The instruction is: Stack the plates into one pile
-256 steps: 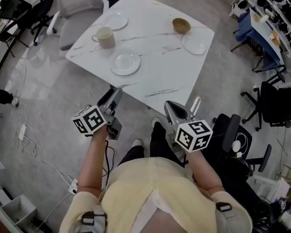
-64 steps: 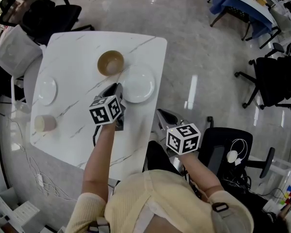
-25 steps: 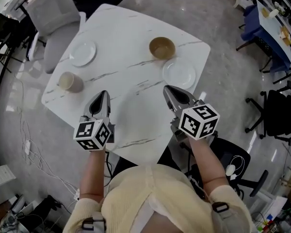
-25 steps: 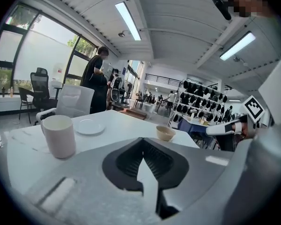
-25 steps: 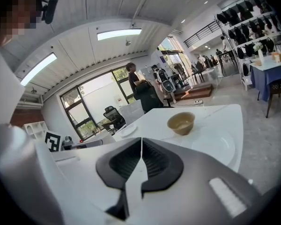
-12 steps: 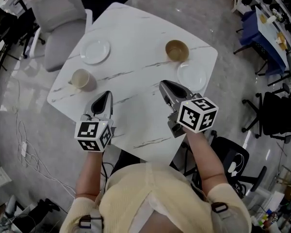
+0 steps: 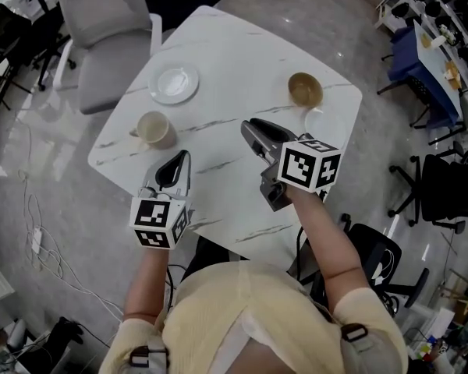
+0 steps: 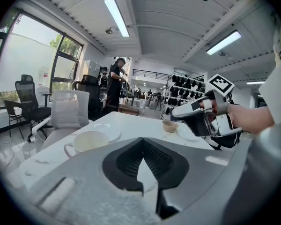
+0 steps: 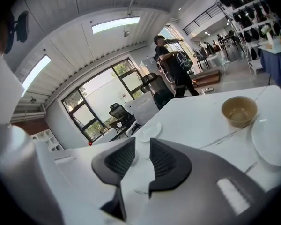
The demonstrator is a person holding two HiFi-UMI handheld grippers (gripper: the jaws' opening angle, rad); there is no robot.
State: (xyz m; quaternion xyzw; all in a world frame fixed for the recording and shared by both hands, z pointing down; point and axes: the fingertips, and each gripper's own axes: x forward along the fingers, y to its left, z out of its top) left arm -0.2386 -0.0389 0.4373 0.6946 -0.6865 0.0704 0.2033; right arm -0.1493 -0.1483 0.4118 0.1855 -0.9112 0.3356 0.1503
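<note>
the white marble-veined table (image 7: 234, 53) carries two plates, lying well apart and not stacked. the far plate (image 7: 174, 84) lies flat near the table's left edge in the head view, close to a grey chair (image 7: 109, 29) that stands off that side. the near plate (image 7: 326, 120) lies flat at the opposite, right edge, just beside a tan bowl (image 7: 305, 89); its nearer part is hidden behind the right gripper's marker cube (image 7: 310, 164). a cream mug (image 7: 152, 127) stands upright on the left side of the table, between the far plate and the left gripper. the left gripper (image 7: 179, 162) is held over the table's near left edge, pointing across the top toward the mug; its own view shows the two ribbed pads pressed together with nothing between them. the right gripper (image 7: 251, 129) is held over the middle of the table, to the left of the near plate and touching neither plate. its jaws have just been opening; its own view shows the pads standing apart with a clear gap, only bare tabletop and the far plate beyond showing through it, and nothing gripped. neither gripper holds a plate. whether either gripper touches the tabletop cannot be told.
</note>
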